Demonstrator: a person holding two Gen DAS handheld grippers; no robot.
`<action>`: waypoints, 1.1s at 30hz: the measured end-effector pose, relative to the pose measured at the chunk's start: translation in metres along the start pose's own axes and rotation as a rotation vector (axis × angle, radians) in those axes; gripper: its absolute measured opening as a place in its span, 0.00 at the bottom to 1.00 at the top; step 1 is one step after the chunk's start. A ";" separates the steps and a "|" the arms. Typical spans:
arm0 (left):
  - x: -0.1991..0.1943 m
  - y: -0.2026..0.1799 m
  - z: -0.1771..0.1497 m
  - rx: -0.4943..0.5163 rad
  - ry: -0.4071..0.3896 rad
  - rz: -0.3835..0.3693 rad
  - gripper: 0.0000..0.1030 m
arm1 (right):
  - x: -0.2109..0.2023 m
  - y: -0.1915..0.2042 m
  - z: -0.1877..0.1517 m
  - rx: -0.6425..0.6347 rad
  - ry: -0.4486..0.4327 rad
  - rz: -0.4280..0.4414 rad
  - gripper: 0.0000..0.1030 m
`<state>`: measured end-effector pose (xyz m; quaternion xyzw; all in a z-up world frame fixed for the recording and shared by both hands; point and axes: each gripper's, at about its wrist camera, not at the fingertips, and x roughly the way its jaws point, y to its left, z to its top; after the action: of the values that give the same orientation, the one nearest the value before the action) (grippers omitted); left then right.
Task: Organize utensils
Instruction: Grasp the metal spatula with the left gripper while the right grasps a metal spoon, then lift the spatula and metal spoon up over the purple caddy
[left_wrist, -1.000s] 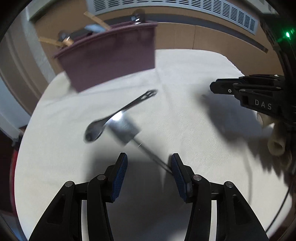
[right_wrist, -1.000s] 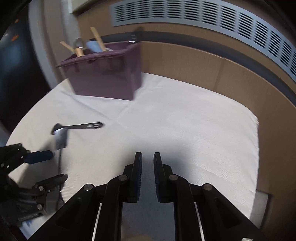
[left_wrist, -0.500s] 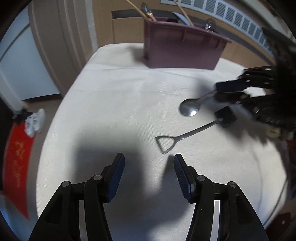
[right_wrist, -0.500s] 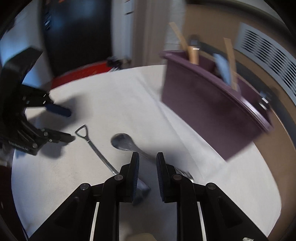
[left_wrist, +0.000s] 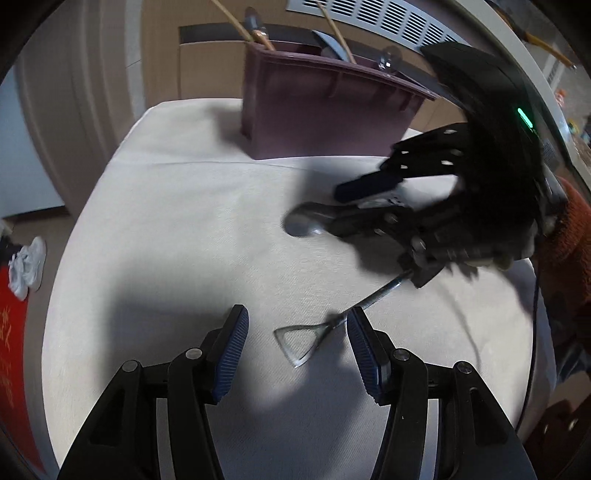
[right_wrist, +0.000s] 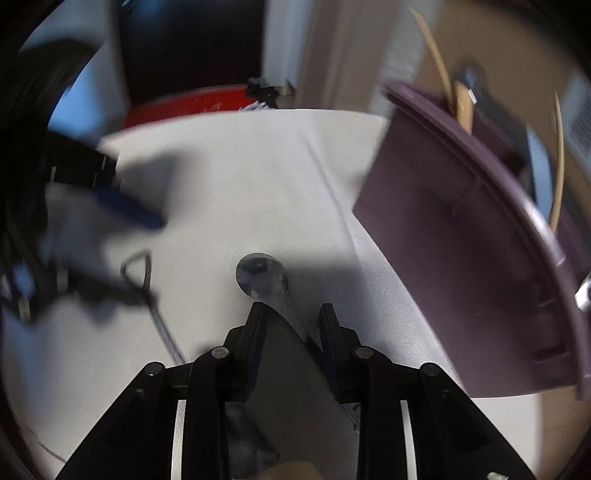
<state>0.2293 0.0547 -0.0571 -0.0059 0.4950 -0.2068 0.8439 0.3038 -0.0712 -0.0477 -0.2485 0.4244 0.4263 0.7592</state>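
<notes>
Our open right claw (right_wrist: 291, 314) straddles the spoon (right_wrist: 262, 278), handle running back between its fingers; left claw (left_wrist: 295, 332) open at lower centre.

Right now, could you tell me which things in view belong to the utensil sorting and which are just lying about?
Job:
spoon
spatula
purple bin
left gripper
right gripper

Lying about:
white cloth
red mat
wall vent

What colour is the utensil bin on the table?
The utensil bin is dark purple, a maroon shade; the left wrist view shows it best.
</notes>
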 end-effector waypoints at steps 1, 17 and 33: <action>0.001 0.000 0.001 0.005 0.003 -0.004 0.55 | 0.001 -0.010 0.001 0.074 -0.009 0.041 0.23; 0.026 -0.105 0.043 0.463 0.103 -0.139 0.55 | -0.062 -0.054 -0.072 0.511 -0.029 -0.067 0.04; 0.054 -0.058 0.074 0.261 0.119 0.124 0.57 | -0.062 -0.061 -0.106 0.541 -0.068 -0.149 0.23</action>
<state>0.2943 -0.0317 -0.0523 0.1468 0.5126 -0.2167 0.8178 0.2933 -0.2082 -0.0483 -0.0532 0.4776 0.2485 0.8410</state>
